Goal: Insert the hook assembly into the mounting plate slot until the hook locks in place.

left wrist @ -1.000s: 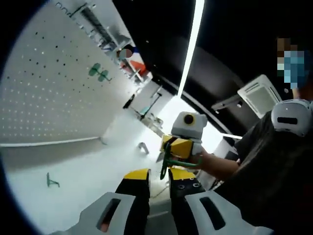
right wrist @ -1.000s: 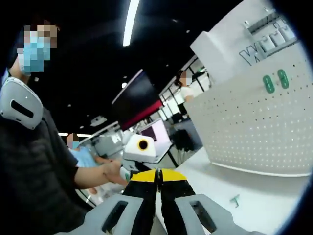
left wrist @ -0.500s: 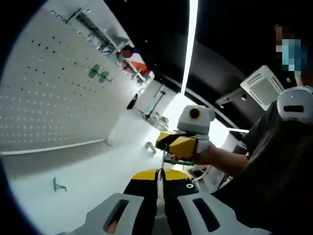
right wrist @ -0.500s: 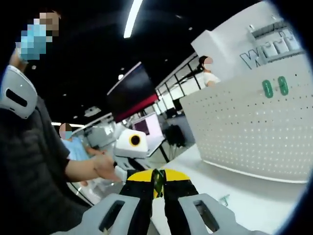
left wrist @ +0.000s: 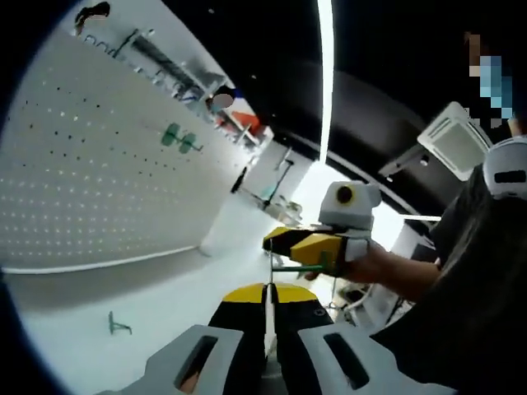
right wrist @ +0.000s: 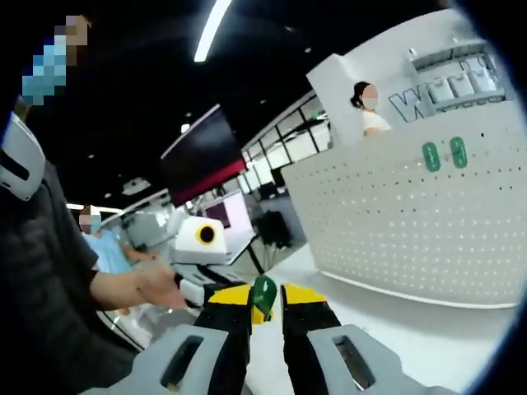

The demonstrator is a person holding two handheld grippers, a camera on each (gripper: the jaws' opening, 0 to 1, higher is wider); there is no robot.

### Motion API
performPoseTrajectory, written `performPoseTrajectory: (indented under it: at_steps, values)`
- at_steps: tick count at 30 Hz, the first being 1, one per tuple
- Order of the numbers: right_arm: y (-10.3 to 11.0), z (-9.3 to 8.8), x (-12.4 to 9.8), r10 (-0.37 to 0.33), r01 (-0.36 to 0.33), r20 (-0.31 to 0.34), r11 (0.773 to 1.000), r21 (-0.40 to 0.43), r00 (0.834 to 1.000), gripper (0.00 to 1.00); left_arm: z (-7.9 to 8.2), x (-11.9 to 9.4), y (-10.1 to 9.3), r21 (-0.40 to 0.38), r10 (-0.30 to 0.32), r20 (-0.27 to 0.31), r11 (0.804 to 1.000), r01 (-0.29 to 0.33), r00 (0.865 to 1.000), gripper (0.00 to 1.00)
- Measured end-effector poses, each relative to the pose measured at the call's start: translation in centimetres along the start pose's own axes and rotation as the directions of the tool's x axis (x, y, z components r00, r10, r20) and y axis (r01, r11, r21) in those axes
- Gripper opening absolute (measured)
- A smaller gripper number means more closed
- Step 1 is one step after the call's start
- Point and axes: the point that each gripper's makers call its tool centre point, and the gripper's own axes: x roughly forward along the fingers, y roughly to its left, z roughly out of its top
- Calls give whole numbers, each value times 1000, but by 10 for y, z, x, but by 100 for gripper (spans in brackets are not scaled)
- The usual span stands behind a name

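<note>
Whereas a second ago the left gripper (left wrist: 268, 296) had its yellow-tipped jaws apart beside the green hook assembly (right wrist: 264, 295), they are now pressed together with nothing between them, and the hook is held by the right gripper (right wrist: 264, 298) alone. In the right gripper view, a green rounded tab, absent a second ago, pokes up between the jaws, which are closed onto it.

In the left gripper view the right gripper (left wrist: 306, 247) appears from the right, held by a person's hand (left wrist: 375, 265), and the hook (left wrist: 292, 267) shows as a thin green wire with its long axis running out of the jaws toward the white pegboard (left wrist: 90, 164). It sits in the air, well apart from the board.

The pegboard is a flat matte panel dotted with regular rows of small round holes. On it sit two green oblong mounting plates (right wrist: 445, 154) side by side, smooth and glossy, near the board's top edge. On the smooth white table (left wrist: 156, 304) at the foot of the pegboard lies a second small green wire hook (left wrist: 118, 324), apart from both grippers. Both grippers have grey moulded bodies with slotted openings and black jaws capped in yellow.
</note>
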Motion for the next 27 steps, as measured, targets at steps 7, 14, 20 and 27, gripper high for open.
performPoseTrajectory:
  at_steps: [7,14,20,27]
  values:
    - [-11,8,-11,-68,68,33,998,-10,997,16,5,-13,39,68,204,3,977,-204,979,1]
    - [-4,-6,-9,-68,66,-38,996,-64,997,5,6,-24,57,107,307,6,946,-306,952,1]
    - [-2,-15,-3,-114,106,-92,991,-80,989,5,5,-27,64,175,389,-5,908,-382,921,1]
    - [-2,-15,6,-152,143,-94,985,-96,984,7,15,-22,60,229,443,36,869,-439,896,1]
